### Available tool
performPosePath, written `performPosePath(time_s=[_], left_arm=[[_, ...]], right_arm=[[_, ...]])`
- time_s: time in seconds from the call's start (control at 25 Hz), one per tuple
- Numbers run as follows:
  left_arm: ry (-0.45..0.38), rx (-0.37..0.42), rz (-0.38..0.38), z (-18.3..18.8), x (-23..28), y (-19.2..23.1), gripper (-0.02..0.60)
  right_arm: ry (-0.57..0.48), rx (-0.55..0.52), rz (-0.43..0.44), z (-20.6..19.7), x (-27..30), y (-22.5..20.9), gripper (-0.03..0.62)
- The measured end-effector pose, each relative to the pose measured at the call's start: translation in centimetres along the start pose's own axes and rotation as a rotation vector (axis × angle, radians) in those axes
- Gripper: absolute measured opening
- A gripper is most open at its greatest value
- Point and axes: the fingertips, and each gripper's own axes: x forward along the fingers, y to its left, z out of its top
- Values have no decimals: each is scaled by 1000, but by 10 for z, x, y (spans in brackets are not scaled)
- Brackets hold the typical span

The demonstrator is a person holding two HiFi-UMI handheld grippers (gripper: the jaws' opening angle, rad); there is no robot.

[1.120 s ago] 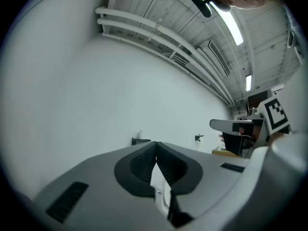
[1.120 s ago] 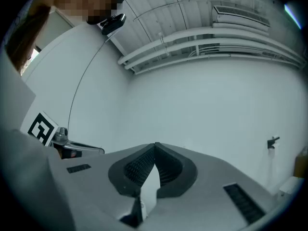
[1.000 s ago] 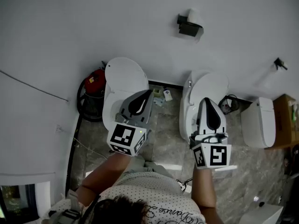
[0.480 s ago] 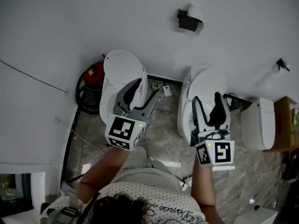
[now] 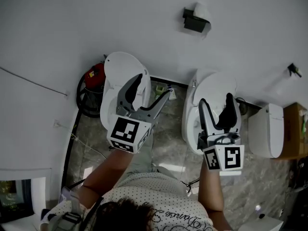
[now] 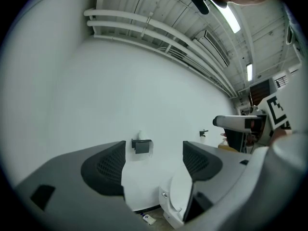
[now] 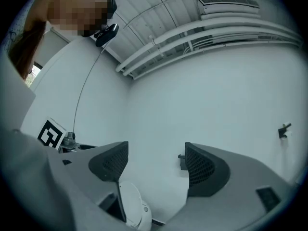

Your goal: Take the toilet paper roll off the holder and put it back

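Observation:
A white toilet paper roll (image 5: 200, 11) sits on a black holder (image 5: 194, 24) fixed to the white wall, far ahead of both grippers. In the left gripper view the holder (image 6: 142, 146) and the roll (image 6: 140, 135) show between the jaws but well beyond them. My left gripper (image 5: 151, 91) hangs over the left toilet, its jaws opening with nothing between them. My right gripper (image 5: 216, 105) hangs over the right toilet, jaws also opening and empty. In the right gripper view only the holder's edge (image 7: 182, 160) peeks past the right jaw.
Two white toilets (image 5: 122, 73) (image 5: 214, 85) stand against the wall, with a third white unit (image 5: 266, 128) at the right. A red canister (image 5: 94, 76) sits by the left toilet. A black wall hook (image 5: 292, 70) and a cardboard box (image 5: 294, 129) are at the far right.
Both grippers went from shut to open. The left one shifted slightly left and the right one slightly down and right in the head view.

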Motion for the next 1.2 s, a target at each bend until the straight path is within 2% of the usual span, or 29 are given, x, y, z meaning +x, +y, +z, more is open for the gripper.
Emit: performPosePath(time_s=[0.28, 0.68, 0.92, 1.08, 1.2], left_arm=[[-8, -11, -21, -10, 69, 38, 354], [-19, -1, -64, -10, 181, 120, 356], [-9, -24, -60, -18, 230, 148, 356], [2, -25, -42, -25, 264, 162, 356], [-21, -37, -4, -25, 294, 177, 356]], right_arm=[[6, -7, -10, -20, 67, -30, 360], [-4, 1, -56, -38, 188, -89, 360], [6, -4, -87, -46, 233, -124, 359], [-3, -18, -67, -51, 270, -150, 359], [-32, -26, -38, -50, 303, -171, 367]])
